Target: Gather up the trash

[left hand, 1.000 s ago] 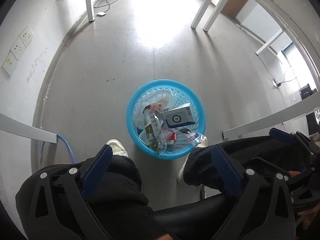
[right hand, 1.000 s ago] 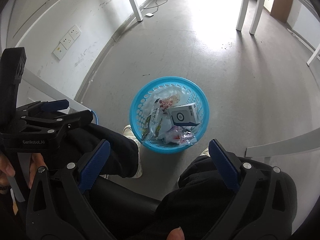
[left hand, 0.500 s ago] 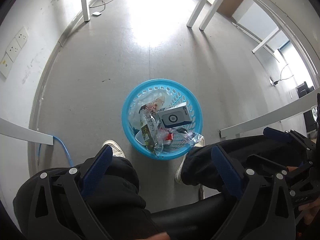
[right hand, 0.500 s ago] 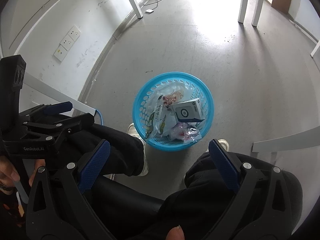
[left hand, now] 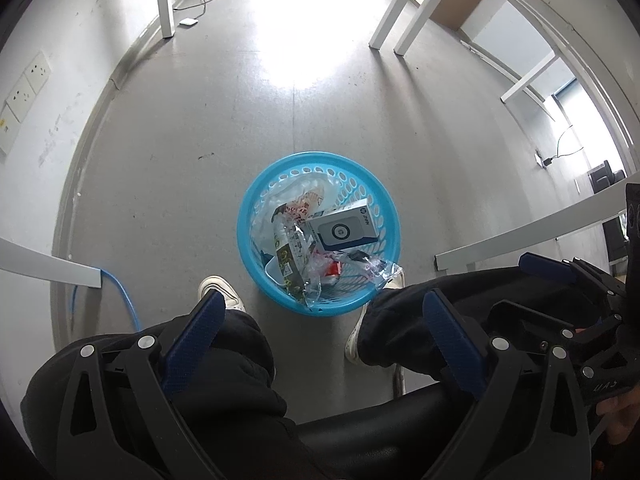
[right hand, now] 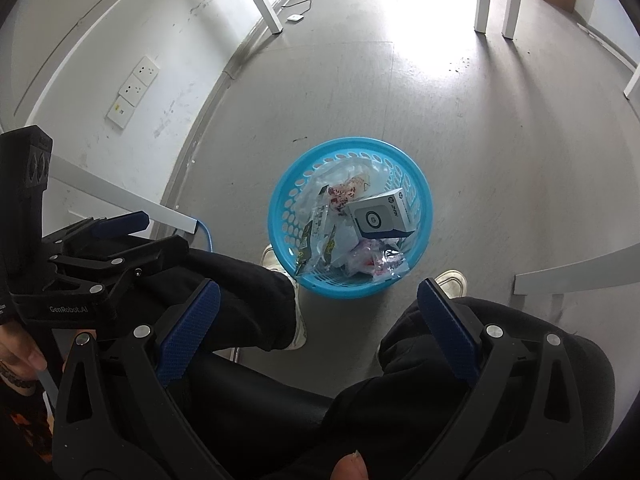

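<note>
Grey floor (left hand: 224,128), no loose litter seen. Blue basket (left hand: 245,240) at 12 o'clock between the feet, within easy reach, holding white box (left hand: 344,231) and wrappers (left hand: 292,256). Left gripper (left hand: 320,330) and right gripper (right hand: 318,312) spread wide, empty, poised above.

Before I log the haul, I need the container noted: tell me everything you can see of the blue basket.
The blue basket is round, of bright blue plastic by its look, with a smooth solid rim and walls pierced by rows of oval holes. It stands upright on the grey floor, between the person's two shoes. It holds a white box lying tilted on crumpled clear wrappers, one of which hangs over the near rim. No gripper touches it.
</note>
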{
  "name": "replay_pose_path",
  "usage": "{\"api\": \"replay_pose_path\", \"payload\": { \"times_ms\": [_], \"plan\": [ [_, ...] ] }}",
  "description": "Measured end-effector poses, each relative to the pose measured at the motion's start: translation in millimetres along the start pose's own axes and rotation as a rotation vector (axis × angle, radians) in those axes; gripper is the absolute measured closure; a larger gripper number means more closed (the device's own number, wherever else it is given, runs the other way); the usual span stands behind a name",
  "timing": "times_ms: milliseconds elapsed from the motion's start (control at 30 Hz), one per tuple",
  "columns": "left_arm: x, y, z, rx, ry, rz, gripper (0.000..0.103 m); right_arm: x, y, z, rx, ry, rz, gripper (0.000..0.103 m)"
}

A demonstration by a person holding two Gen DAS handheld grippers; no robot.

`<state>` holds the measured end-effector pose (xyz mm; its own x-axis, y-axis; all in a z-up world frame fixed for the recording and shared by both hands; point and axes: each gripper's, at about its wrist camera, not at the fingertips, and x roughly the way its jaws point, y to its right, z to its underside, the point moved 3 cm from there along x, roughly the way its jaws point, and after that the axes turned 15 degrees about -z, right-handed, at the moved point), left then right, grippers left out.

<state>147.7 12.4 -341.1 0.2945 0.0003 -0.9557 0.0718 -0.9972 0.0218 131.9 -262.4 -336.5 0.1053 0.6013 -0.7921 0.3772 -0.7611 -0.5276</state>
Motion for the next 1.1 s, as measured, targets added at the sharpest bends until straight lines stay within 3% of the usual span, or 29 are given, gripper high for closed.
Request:
{"api": "replay_pose_path", "payload": {
  "times_ms": [1100],
  "plan": [
    [3.6,-2.9,-0.4,0.006,-0.021,0.001,0.006,4.7,5.0,1.0,0.03,-0.014,-0.021,0.009]
  ]
}}
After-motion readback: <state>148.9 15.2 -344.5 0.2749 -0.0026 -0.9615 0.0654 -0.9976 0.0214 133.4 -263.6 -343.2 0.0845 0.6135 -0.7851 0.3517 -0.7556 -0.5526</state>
